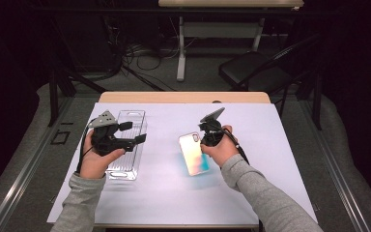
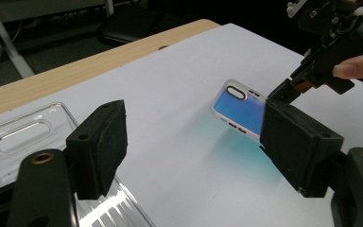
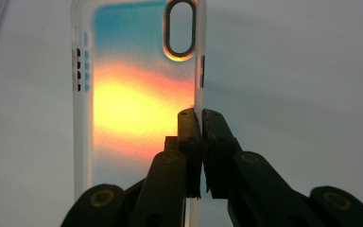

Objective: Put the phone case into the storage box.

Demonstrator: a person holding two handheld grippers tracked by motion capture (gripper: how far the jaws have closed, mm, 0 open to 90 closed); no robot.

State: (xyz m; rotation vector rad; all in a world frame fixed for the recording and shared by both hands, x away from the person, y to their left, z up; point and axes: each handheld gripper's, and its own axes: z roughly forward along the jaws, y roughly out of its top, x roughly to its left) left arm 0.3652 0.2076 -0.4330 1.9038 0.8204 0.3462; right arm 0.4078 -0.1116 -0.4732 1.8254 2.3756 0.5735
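Phone case (image 3: 137,94) sits pinched by one long edge in the right claw (image 3: 199,116), whose jaws are closed thin on that rim; the case hangs off the claw's tip, tilted just above the counter (image 1: 251,193). Such a narrow bite could let it twist or slip out if the hand swings, dropping it onto the paper. Left claw (image 2: 189,142) stands wide and holds nothing, above the clear tray (image 1: 125,145), with the case ahead of its jaws, well apart.
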